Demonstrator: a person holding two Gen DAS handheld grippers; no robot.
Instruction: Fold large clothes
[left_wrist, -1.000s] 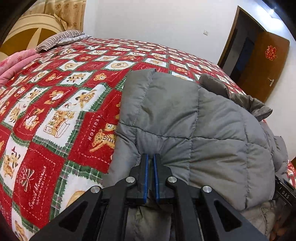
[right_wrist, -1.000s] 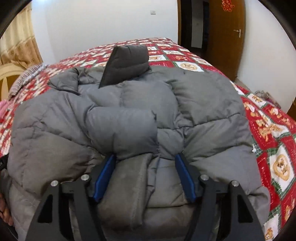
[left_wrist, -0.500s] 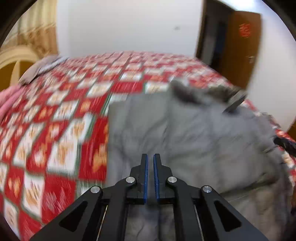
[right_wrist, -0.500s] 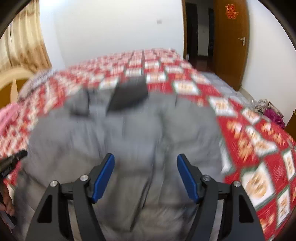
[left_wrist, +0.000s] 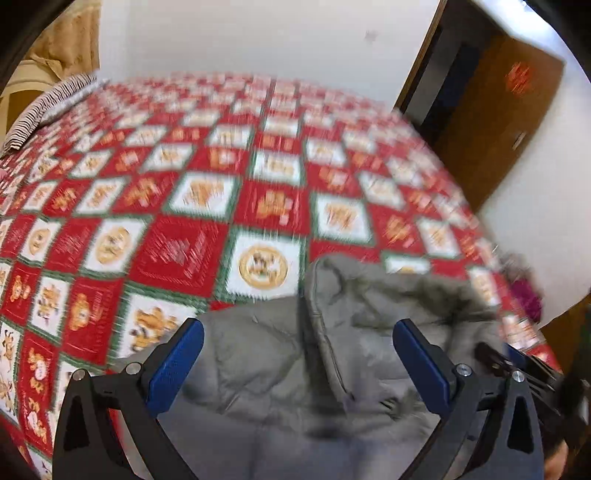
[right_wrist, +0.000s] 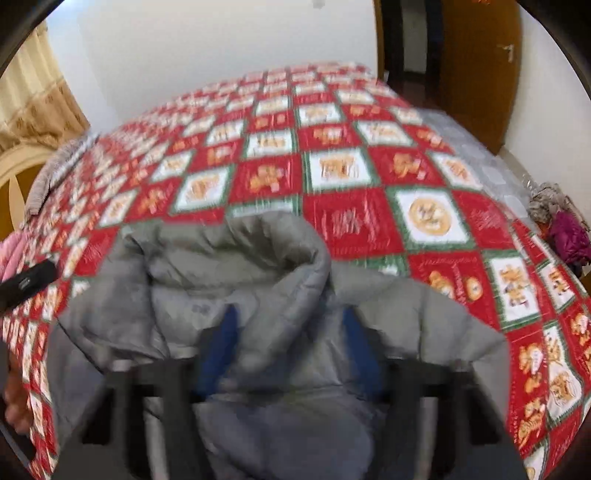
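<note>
A grey quilted down jacket (left_wrist: 295, 373) lies on the bed, its collar and hood end toward the far side. It also fills the lower half of the right wrist view (right_wrist: 236, 291). My left gripper (left_wrist: 297, 354) is open wide above the jacket's upper part, holding nothing. My right gripper (right_wrist: 288, 343) is blurred; its blue pads (right_wrist: 221, 343) stand partly apart with a bulge of jacket fabric between them. I cannot tell whether it grips the fabric. The right gripper's body shows at the lower right of the left wrist view (left_wrist: 532, 373).
A red, white and green checked bedspread (left_wrist: 192, 206) covers the bed. A striped pillow (left_wrist: 40, 110) lies at the far left. A brown door (left_wrist: 495, 122) stands at the right. A pile of purple clothes (right_wrist: 565, 236) lies right of the bed.
My left gripper has gone from shut to wide open. Both grippers moved forward to the jacket's collar end. The right pads have come closer together around fabric.
</note>
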